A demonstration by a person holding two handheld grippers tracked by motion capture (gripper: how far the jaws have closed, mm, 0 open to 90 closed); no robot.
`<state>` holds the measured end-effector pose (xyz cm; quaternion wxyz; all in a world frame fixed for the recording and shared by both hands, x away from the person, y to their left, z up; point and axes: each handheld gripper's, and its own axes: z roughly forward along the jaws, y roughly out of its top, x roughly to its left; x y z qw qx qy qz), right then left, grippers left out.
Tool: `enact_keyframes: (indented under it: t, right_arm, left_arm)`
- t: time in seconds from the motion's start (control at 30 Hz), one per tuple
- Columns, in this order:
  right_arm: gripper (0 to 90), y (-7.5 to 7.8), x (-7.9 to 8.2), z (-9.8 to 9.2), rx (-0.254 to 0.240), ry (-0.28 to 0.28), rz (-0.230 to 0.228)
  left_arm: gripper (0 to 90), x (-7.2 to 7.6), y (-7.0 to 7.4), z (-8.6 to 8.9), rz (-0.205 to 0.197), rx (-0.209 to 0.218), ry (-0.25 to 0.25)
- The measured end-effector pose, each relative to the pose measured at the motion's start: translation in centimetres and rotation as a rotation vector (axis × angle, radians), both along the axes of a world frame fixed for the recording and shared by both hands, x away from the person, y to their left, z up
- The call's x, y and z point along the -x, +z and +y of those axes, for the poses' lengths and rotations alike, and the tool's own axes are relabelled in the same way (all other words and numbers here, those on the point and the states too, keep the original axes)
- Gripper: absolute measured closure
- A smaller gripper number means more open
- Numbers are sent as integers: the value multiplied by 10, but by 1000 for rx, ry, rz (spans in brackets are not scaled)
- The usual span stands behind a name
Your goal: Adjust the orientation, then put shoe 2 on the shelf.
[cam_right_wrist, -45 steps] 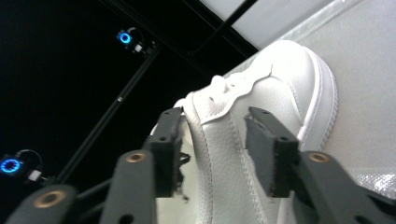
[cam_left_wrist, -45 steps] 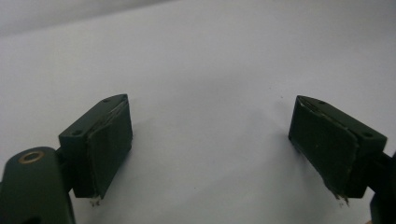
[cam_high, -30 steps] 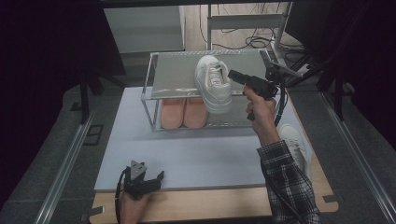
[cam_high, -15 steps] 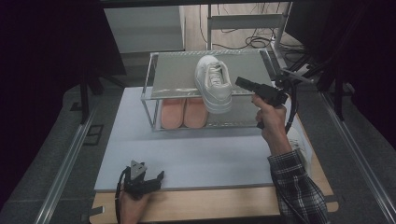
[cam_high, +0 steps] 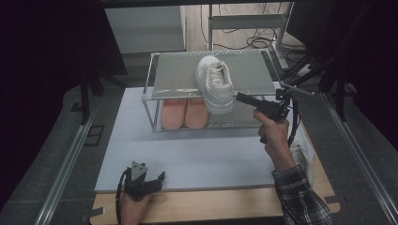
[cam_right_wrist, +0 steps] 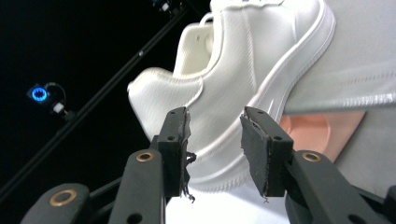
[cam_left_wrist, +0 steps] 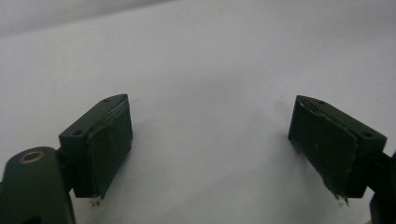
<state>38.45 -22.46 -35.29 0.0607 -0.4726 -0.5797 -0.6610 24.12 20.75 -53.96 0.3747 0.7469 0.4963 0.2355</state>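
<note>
Overhanging the front edge of the rack's top shelf [cam_high: 244, 75], the white sneaker [cam_high: 215, 84] lies unheld. Right gripper [cam_high: 240, 97] jaws, just narrowing, stand open and empty beside its heel; a nudge could tip it off. Left gripper [cam_high: 152, 179] rests open.

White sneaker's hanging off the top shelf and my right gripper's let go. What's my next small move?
Probably nudge the white sneaker farther back onto the top shelf: its heel overhangs the front edge, and the right gripper, jaws just narrowed with nothing between them, sits just beside it.
</note>
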Motion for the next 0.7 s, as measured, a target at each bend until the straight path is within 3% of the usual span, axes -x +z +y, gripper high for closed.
enact_keyframes:
  t: [0.47,0.7]
  right_arm:
    - [721,-11,27,5,69,58,-24]
    - [779,-16,32,13,89,84,-24]
  left_arm:
    - [138,0,0,0,-1,-2,2]
    - [138,0,0,0,-1,-1,2]
